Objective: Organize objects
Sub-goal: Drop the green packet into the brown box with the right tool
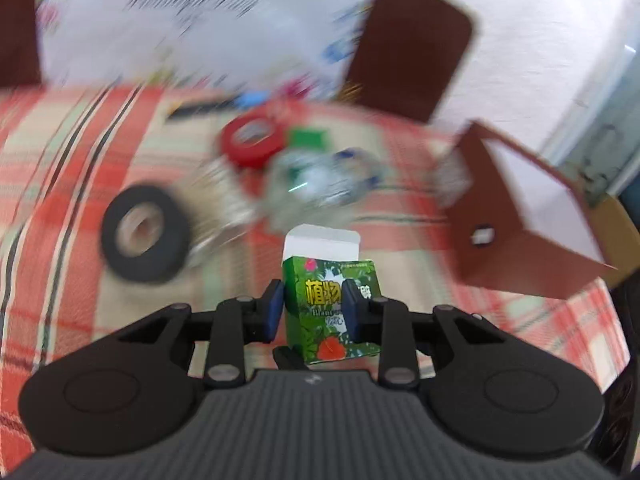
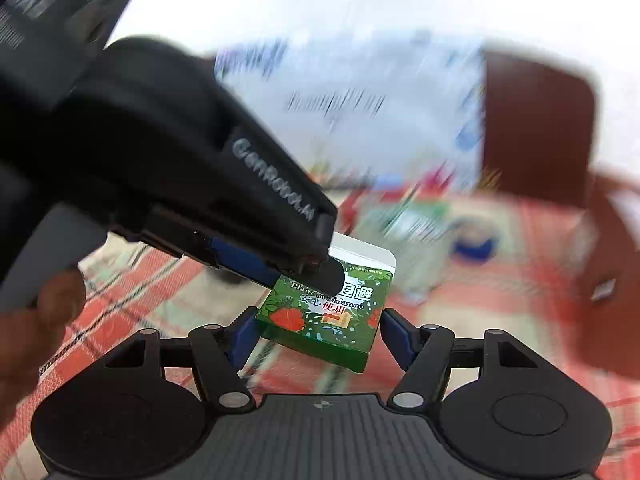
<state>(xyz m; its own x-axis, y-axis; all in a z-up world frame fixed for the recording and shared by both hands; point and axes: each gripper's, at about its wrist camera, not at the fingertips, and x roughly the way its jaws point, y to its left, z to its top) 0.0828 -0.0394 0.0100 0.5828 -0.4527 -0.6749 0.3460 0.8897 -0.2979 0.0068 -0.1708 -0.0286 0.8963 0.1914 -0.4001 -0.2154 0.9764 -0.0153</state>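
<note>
Left hand-held gripper (image 1: 311, 312) is clamped on a small green box (image 1: 332, 312) with leaf and red flower print and yellow characters; the blue pads (image 1: 274, 312) press its two sides, and the box stands upright in the jaws with its white top flap (image 1: 322, 242) open. Box is held off the tabletop (image 1: 60, 152), which is covered in a red, cream and black plaid cloth. In the right wrist view the same green box (image 2: 324, 316) sits tilted between the fingers of the right hand-held gripper (image 2: 320, 334); the right jaws stand at a medium width, blue pads (image 2: 396, 334) just beside the box edges, and contact cannot be told for certain. The left hand-held gripper (image 2: 312, 268) enters that view from the upper left, angled downward, gripping the box near its upper end. A person's hand (image 2: 36, 320) shows at the left edge. Background is motion-blurred. On the cloth behind the box: a black tape roll (image 1: 146, 234), a red tape roll (image 1: 252, 140), a clear crumpled plastic item (image 1: 320, 180), identity unclear. A brown open box (image 1: 516, 220) lies at the right, and a brown chair back (image 1: 412, 44) stands beyond the tabletop.
</note>
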